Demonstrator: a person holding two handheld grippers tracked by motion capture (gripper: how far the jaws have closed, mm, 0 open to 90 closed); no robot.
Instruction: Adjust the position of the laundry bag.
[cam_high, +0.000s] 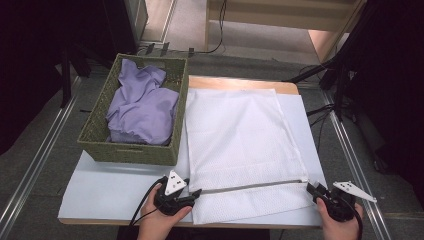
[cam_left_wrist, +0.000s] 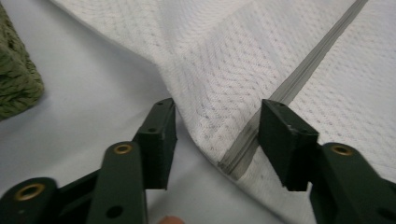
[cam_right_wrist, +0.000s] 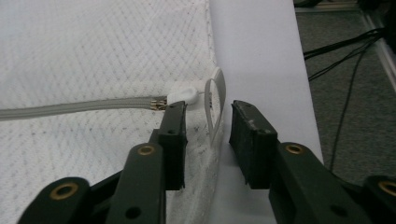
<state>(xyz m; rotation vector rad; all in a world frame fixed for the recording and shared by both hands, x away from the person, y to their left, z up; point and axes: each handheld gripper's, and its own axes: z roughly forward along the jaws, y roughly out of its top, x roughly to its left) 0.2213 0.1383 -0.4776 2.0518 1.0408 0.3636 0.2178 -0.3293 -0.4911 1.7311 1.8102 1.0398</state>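
A: What is the biggest thing on view?

B: A white table (cam_high: 100, 192) with a wooden far edge, seen from above. On its left stands a green woven basket (cam_high: 102, 142) holding a crumpled purple cloth (cam_high: 142, 107).

A: And beside the basket?

B: A white mesh laundry bag (cam_high: 237, 127) lies flat, covering most of the table's right half. Its left edge runs just beside the basket. A grey zipper (cam_high: 250, 186) crosses the bag near the edge closest to the person, from left to right.

A: Where are the person's hands?

B: Both come in from the bottom edge. The left gripper (cam_high: 192, 192) sits at the zipper's left end, and the right gripper (cam_high: 311, 186) sits at its right end.

A: What are the left jaws doing?

B: In the left gripper view they stand apart on either side of the bag's corner, with the zipper end (cam_left_wrist: 236, 158) between them. The pads are not pressing on the cloth.

A: And the right jaws?

B: In the right gripper view they are also apart. A white zipper pull (cam_right_wrist: 182, 95) lies just beyond the left jaw, and a thin white loop (cam_right_wrist: 215, 105) stands in the gap between the jaws. Neither pad clearly presses on it.
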